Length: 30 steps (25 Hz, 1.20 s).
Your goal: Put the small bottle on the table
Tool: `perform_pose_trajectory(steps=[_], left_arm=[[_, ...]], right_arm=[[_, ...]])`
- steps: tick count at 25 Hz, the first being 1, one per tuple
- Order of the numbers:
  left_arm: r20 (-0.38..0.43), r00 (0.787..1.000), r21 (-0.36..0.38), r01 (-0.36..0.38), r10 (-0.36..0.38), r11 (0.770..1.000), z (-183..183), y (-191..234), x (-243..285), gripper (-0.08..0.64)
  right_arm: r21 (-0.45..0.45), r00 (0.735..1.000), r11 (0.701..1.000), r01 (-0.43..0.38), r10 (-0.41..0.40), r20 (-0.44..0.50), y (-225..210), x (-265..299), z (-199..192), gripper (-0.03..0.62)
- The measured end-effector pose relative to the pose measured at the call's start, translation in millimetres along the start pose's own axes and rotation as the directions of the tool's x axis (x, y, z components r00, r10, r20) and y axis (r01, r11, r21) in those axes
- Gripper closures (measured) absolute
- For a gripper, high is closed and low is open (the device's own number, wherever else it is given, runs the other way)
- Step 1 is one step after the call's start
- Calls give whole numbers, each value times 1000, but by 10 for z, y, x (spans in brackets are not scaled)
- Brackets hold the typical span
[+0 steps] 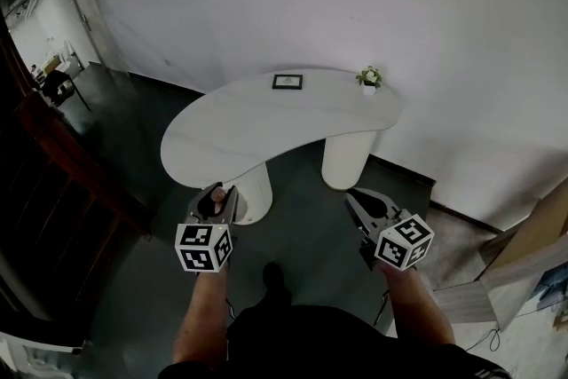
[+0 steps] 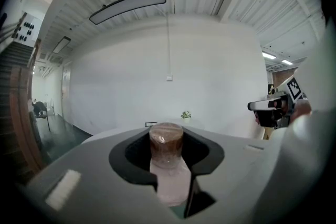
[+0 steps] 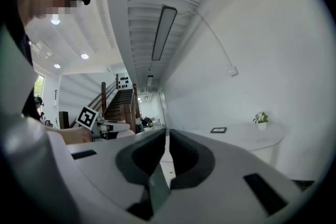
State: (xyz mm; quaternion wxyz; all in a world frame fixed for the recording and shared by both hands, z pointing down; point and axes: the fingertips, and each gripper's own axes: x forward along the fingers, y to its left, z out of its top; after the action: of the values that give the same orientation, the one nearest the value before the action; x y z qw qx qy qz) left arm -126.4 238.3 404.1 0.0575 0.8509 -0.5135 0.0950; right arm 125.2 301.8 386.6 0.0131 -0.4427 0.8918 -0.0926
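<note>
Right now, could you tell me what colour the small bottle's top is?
Brown; the small bottle shows best in the left gripper view.

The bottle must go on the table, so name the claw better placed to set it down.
Left. The left claw grips the small bottle and faces the table; the right claw is shut and empty.

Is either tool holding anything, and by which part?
The left tool grips the small bottle around its body, just below the brown cap; the right tool is shut and empty.
</note>
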Motion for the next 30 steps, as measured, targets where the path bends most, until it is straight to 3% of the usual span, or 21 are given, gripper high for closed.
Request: perform_pose_trajectory(steps=[9,16,30], left_arm=[[7,1000,-3,13,-13,1000,14,463,672,423],[-12,999,-6,35,-35,999,-7,1109,1399,423],[3,996,-37,92,-92,995,20,1937,2118,423]], right_arm=[[-62,997,998,-2,-3,-80,-386,731,-65,581],[-42,988,999,-18,11,-155,-687,1681,-203,581],[-104,962,992,-67,37,-269,-661,2947,-172,581]])
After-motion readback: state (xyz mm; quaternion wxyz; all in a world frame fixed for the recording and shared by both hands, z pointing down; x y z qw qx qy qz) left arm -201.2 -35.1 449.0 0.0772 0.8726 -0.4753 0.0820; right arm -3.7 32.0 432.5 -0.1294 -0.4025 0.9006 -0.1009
